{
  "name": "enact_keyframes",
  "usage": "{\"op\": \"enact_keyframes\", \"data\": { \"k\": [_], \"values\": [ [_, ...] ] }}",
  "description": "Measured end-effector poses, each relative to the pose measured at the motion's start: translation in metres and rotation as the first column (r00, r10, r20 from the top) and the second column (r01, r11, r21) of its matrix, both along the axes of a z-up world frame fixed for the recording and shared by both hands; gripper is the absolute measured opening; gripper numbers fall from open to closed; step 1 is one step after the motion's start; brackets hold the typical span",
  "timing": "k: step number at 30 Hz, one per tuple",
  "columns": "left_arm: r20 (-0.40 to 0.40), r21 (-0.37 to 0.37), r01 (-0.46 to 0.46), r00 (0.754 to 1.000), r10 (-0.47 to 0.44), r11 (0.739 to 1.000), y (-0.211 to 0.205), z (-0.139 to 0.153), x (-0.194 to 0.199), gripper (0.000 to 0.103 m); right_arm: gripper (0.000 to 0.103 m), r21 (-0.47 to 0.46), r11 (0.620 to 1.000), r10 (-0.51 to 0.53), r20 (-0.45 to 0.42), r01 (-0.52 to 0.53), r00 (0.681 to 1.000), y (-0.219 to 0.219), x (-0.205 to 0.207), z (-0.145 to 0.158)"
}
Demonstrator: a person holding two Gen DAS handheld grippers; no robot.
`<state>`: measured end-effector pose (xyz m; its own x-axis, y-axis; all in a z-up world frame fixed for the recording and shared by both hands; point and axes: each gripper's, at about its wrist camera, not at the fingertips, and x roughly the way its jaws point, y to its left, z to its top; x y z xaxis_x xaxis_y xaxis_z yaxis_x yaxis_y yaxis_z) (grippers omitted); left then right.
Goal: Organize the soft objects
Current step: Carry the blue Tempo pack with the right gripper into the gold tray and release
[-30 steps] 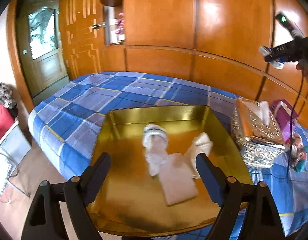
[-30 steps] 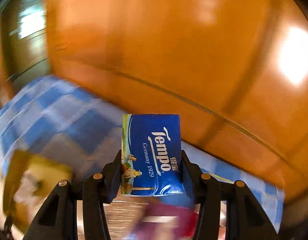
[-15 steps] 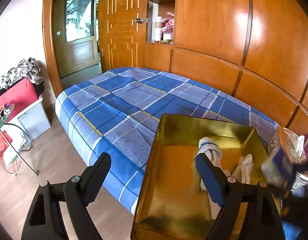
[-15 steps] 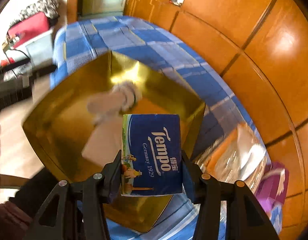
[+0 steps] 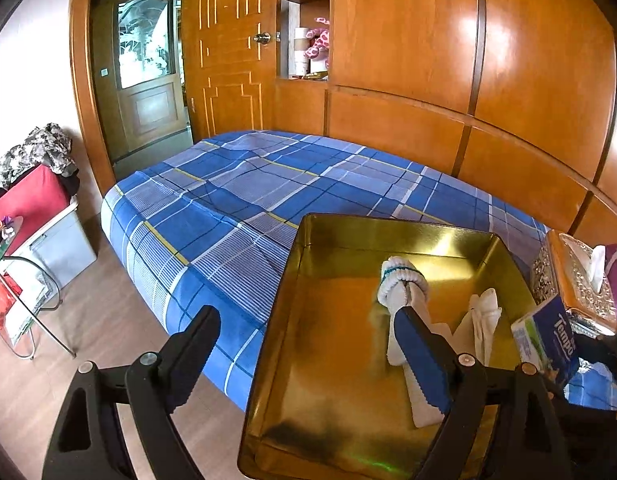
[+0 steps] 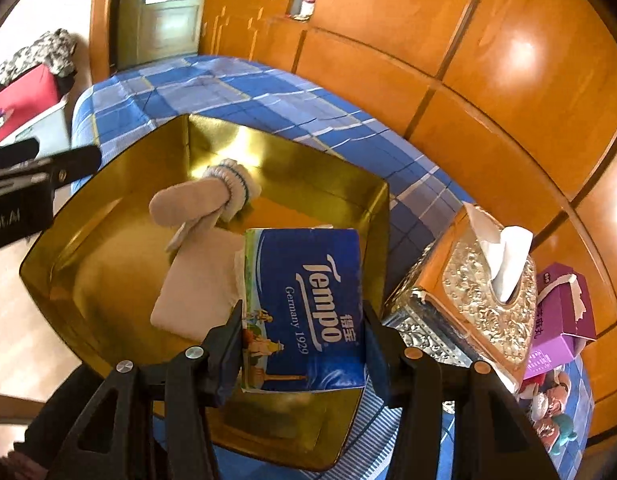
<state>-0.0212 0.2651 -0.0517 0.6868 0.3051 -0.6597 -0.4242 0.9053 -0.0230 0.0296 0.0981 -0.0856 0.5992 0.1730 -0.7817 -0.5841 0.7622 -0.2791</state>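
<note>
My right gripper point(image 6: 302, 334) is shut on a blue Tempo tissue pack point(image 6: 308, 308) and holds it above the near right part of the gold tray point(image 6: 108, 168). The pack also shows at the right of the left wrist view point(image 5: 544, 338). In the tray point(image 5: 388, 228) lie a rolled white sock with a blue-striped cuff point(image 6: 212, 196), a folded white cloth point(image 6: 196, 288) and another white piece point(image 5: 484, 316). My left gripper point(image 5: 308, 360) is open and empty, over the tray's near left edge.
The tray sits on a bed with a blue plaid sheet point(image 5: 248, 184). An ornate silver tissue box point(image 6: 476, 296), a purple carton point(image 6: 560, 316) and small toys point(image 6: 548, 412) stand right of the tray. Wooden panels lie behind; a glass table point(image 5: 12, 304) stands at left.
My right gripper has carried the tissue pack lower and closer over the tray's right part. The left wrist view has steadied, with the tray at lower right.
</note>
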Motion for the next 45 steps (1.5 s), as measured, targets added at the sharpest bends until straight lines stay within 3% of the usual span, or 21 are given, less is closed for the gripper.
{"op": "enact_keyframes", "data": {
  "k": [5,21,45],
  "values": [
    [0.002,-0.005,-0.011,1.0,0.011,1.0,0.002,0.0,0.0,0.09,0.069,0.048,0.999,-0.016,0.06,0.013,0.998,-0.001,-0.001,0.013],
    [0.015,-0.003,-0.014,1.0,0.014,1.0,0.001,0.003,-0.002,0.091,0.069,0.168,0.985,-0.069,0.19,0.037,0.979,-0.003,-0.017,0.072],
    [-0.003,0.012,0.013,1.0,-0.013,1.0,-0.013,0.0,-0.004,0.091,0.069,0.199,0.979,-0.076,0.211,0.033,0.974,-0.005,-0.022,0.083]
  ]
}}
